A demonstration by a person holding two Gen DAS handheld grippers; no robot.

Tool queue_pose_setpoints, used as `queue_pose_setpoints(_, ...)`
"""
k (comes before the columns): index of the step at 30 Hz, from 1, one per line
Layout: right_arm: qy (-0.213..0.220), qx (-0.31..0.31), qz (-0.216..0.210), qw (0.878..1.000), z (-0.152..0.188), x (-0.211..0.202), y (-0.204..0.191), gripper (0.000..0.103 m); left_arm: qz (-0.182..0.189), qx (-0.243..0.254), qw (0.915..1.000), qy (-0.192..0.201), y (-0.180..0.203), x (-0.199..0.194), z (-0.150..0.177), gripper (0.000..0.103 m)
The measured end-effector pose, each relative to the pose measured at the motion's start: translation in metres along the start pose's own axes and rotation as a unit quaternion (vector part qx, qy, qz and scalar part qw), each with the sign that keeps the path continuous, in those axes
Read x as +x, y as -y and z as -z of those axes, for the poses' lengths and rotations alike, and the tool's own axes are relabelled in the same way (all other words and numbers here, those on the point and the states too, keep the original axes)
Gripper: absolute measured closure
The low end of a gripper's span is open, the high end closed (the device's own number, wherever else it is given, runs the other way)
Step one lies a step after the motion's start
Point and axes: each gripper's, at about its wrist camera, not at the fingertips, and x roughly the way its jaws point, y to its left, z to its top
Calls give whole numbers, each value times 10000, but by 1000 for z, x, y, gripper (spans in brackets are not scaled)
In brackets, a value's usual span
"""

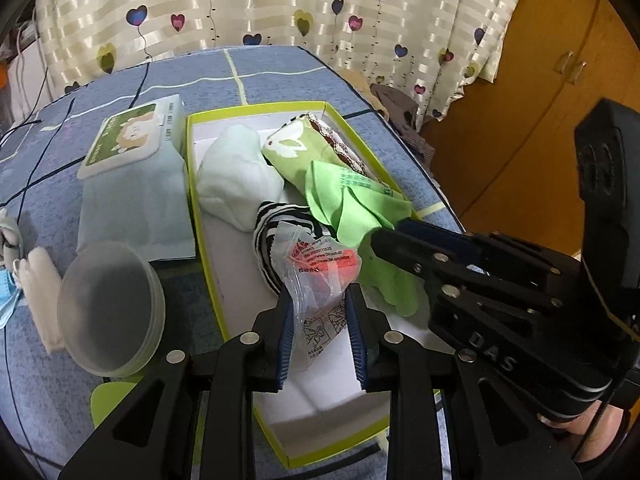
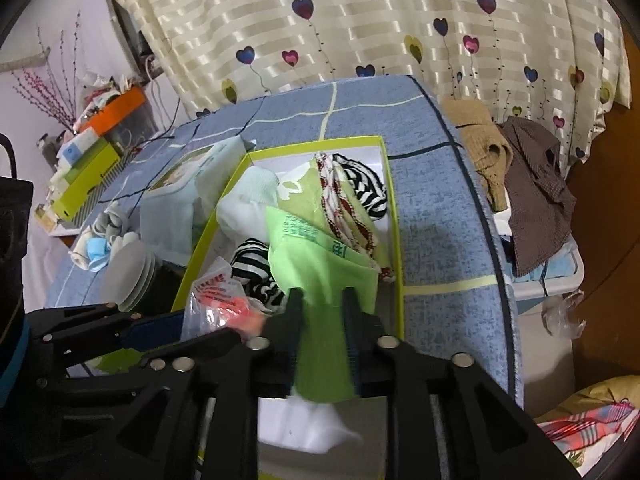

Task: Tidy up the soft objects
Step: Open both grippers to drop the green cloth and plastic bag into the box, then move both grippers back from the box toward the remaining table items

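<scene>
A white box with a yellow-green rim (image 1: pixel 192 184) (image 2: pixel 396 216) sits on the blue bed. It holds a white sock (image 1: pixel 236 176), a green rabbit-print cloth (image 1: pixel 296 148), a striped sock (image 1: pixel 276 220) and a light green cloth (image 1: pixel 352 208) (image 2: pixel 320 264). My left gripper (image 1: pixel 320 300) is shut on a clear plastic packet with orange contents (image 1: pixel 320 272) (image 2: pixel 218 300) over the box. My right gripper (image 2: pixel 320 296) is shut on the light green cloth, and it shows at the right in the left wrist view (image 1: pixel 380 236).
A wet-wipes pack (image 1: pixel 132 140) on a pale blue cloth (image 1: pixel 136 208) lies left of the box. Frosted round lids (image 1: pixel 108 304), a white cloth (image 1: pixel 40 280) and face masks (image 2: pixel 96 252) lie nearby. Clothes (image 2: pixel 532 184) hang beyond the bed's right edge.
</scene>
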Motion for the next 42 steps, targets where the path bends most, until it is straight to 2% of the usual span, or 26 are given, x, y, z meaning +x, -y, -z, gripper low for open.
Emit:
queue_pose_setpoints(3, 67, 37, 83, 9999, 3, -10, 1, 69, 14, -29, 10000, 61, 0, -3, 1, 73)
queue_pose_setpoints(11, 232, 13, 219, 9995, 8, -34, -11, 60, 242, 37, 9985, 480, -3, -33, 11, 63)
queue_pose_setpoints(26, 421, -38, 439, 9981, 24, -72, -38, 58, 723, 27, 9922, 1017, -23, -92, 31, 63)
queue_pose_setpoints(31, 499, -115, 370, 9980, 30, -82, -53, 58, 700, -23, 9903, 1198, -43, -115, 45, 63)
queue_pose_setpoints(37, 415, -275, 279, 9984, 37, -80, -73, 58, 505, -269, 9913, 1182, -76, -125, 67, 63)
queue_pose_setpoints(42, 368, -341, 245, 9984, 42, -79, -87, 58, 483, -410, 9919, 1099, -92, -127, 79, 63)
